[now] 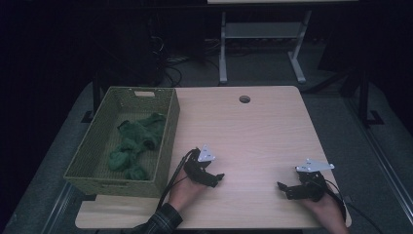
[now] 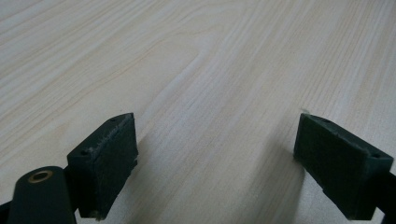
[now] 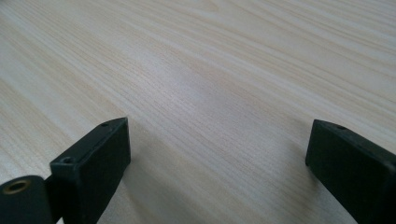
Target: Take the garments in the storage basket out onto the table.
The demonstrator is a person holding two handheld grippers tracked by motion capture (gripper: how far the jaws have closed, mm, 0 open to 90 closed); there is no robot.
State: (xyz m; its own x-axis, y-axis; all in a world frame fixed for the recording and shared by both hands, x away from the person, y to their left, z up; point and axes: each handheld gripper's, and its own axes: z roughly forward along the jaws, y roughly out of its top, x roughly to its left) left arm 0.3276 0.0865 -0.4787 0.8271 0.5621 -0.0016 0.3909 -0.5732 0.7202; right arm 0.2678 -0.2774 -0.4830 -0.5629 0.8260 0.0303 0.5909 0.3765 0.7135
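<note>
My left gripper (image 1: 217, 179) rests low over the light wooden table (image 1: 253, 126) near its front edge, just right of the basket, jaws pointing right. In the left gripper view the gripper (image 2: 217, 149) stands open, with bare wood between the black pads. My right gripper (image 1: 284, 189) sits at the front right of the table, jaws pointing left toward the other gripper. Seen in its own view, the right gripper (image 3: 219, 163) is open too and holds nothing. A woven olive basket (image 1: 168, 141) at the left holds crumpled green cloth (image 1: 134, 144).
A round cable hole (image 1: 244, 99) lies near the table's far edge. Behind the table stands a white desk frame (image 1: 263, 44) on a dark floor with cables. A bare stretch of tabletop lies between the two grippers.
</note>
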